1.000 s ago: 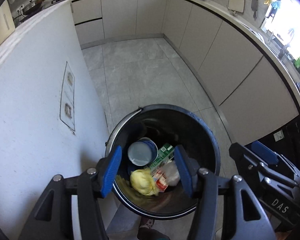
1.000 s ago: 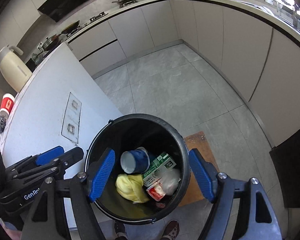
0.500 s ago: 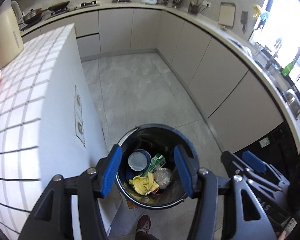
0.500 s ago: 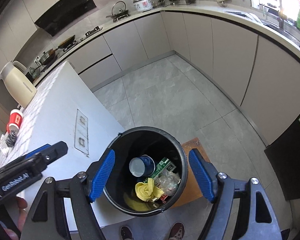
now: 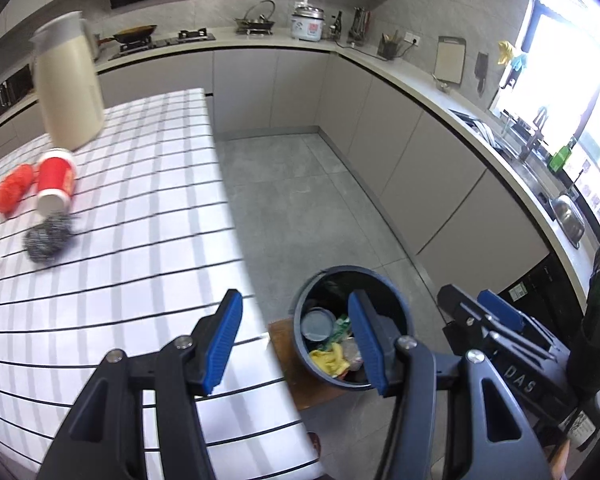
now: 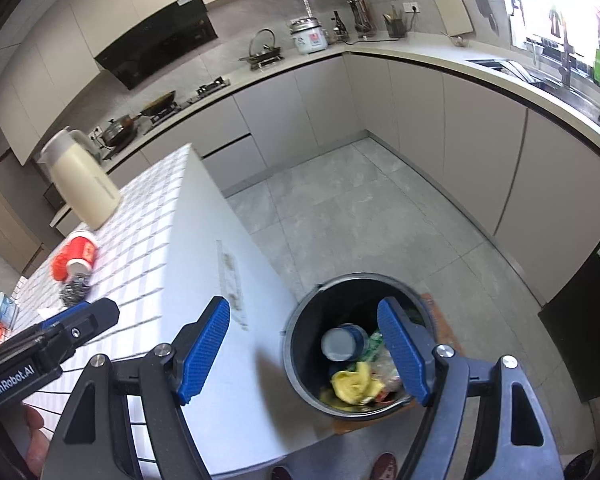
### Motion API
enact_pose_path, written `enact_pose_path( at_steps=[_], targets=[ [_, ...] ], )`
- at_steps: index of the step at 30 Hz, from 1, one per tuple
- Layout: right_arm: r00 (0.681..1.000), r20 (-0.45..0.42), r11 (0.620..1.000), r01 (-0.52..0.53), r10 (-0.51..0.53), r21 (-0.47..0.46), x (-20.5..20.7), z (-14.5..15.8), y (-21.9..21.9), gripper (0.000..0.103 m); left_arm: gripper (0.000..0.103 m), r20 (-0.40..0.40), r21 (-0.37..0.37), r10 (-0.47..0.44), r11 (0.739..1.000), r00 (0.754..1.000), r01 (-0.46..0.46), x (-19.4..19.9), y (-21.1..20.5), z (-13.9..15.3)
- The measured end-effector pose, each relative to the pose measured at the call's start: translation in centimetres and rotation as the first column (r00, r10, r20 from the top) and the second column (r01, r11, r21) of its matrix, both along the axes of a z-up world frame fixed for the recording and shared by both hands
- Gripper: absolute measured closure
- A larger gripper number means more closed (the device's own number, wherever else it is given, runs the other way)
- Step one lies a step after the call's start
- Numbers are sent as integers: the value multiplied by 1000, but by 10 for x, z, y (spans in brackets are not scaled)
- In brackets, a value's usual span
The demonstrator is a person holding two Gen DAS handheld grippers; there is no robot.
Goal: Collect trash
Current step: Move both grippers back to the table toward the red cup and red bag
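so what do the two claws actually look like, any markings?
Both match: black angular frames with triangular cutouts and silver screws, blue ribbed pads on the fingers. Left claw reads "GenRobot.AI" in white along its side, seen from the right wrist. Right claw shows white letters "DAS" from the left wrist.

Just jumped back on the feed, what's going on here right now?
A person holds a gripper in each hand above the edge of a checked table. The left gripper and right gripper are both open and hold nothing. The dark trash bin on the floor beside the table already holds a blue cup, a yellow cloth and some packaging. A red cup lying on its side, a steel scourer and a red bundle are on the table, not yet collected.
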State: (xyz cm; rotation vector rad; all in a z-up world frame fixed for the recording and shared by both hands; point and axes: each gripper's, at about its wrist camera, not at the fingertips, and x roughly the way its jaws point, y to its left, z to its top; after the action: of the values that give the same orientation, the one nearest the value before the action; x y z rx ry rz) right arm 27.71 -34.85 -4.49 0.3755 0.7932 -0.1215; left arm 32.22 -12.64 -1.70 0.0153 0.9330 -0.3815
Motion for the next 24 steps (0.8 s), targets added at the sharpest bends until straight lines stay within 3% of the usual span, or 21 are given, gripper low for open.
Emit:
enact_pose_path(
  at_steps=[7,14,24],
  targets=[
    [998,42,999,-43,44,-30,10,23,90,25,44,28,-3,39,999,999,-39,4,86,9],
    [993,64,995,-99,101,-29,37,27,184,24,43,52,13,121,993,991,-121,20,179,9],
    [957,89,961,-273,276,-42,82,39,273,24,43,94,48,264,962,960,-269,44,256,11]
  ],
)
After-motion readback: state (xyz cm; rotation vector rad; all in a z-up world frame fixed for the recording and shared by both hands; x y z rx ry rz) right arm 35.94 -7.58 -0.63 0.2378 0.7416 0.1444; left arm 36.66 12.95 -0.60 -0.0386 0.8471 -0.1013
